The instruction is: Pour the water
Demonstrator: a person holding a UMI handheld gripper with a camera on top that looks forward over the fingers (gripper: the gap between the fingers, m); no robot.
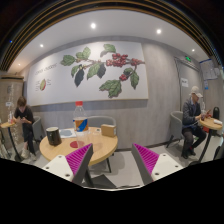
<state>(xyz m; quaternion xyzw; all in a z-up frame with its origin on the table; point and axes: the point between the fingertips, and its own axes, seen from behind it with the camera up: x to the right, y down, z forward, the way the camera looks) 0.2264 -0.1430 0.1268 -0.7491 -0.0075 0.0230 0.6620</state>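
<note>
A round wooden table point(88, 150) stands ahead and to the left of my fingers. On it stand a tall clear bottle with a red label point(79, 115), a dark cup point(53, 135) and a small pink item point(73, 144) near the front rim. My gripper point(112, 162) is open and empty, well short of the table and to its right. The magenta pads point(80, 158) stand wide apart with only grey floor between them.
A cardboard box point(107, 130) and an orange-and-white carton point(82, 124) sit on the table. A person sits at a table on the left point(20, 118), another on the right point(192, 112). A wall mural of leaves point(100, 68) is behind. White chairs point(60, 168) flank the table.
</note>
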